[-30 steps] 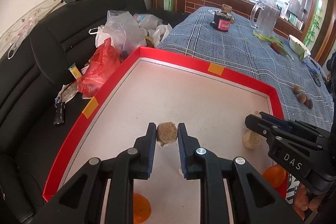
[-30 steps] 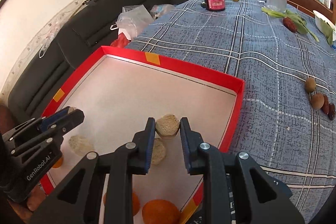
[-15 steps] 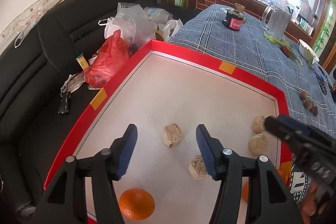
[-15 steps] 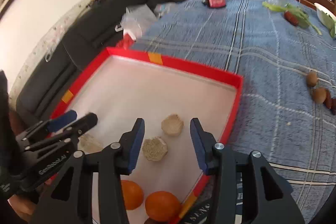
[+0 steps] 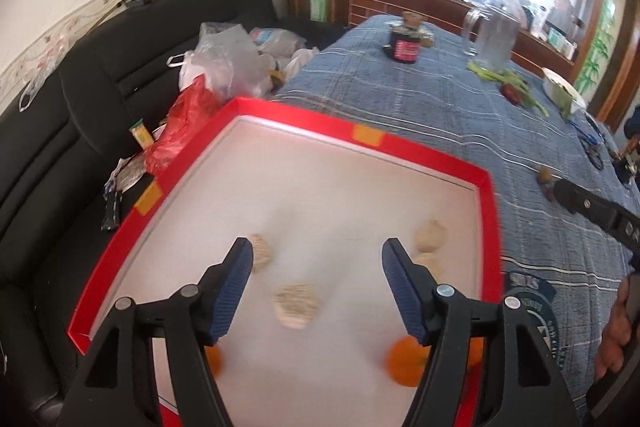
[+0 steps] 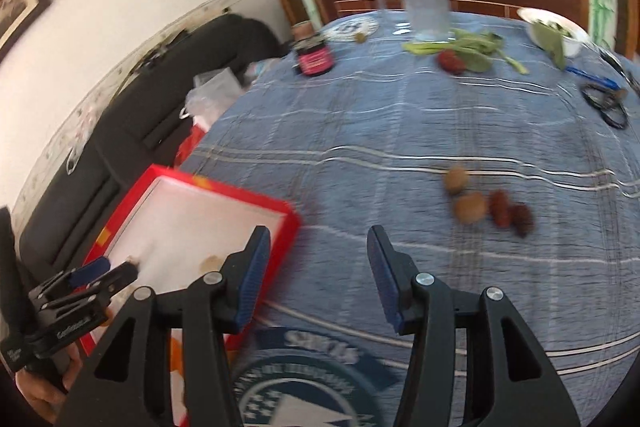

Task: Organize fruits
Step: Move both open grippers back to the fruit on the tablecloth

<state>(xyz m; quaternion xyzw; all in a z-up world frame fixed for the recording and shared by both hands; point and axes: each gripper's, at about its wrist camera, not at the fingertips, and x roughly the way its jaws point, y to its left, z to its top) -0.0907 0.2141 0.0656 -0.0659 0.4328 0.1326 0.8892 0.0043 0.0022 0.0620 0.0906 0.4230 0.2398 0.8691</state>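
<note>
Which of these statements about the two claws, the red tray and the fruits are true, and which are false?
1. Both the left claw and the right claw are open and empty. True.
2. The shallow red-rimmed tray holds pale beige round pieces and oranges. True.
3. The right claw hovers over the tray. False: it is over the blue checked tablecloth.
4. The small brown and dark red fruits lie inside the tray. False: they lie on the tablecloth.
</note>
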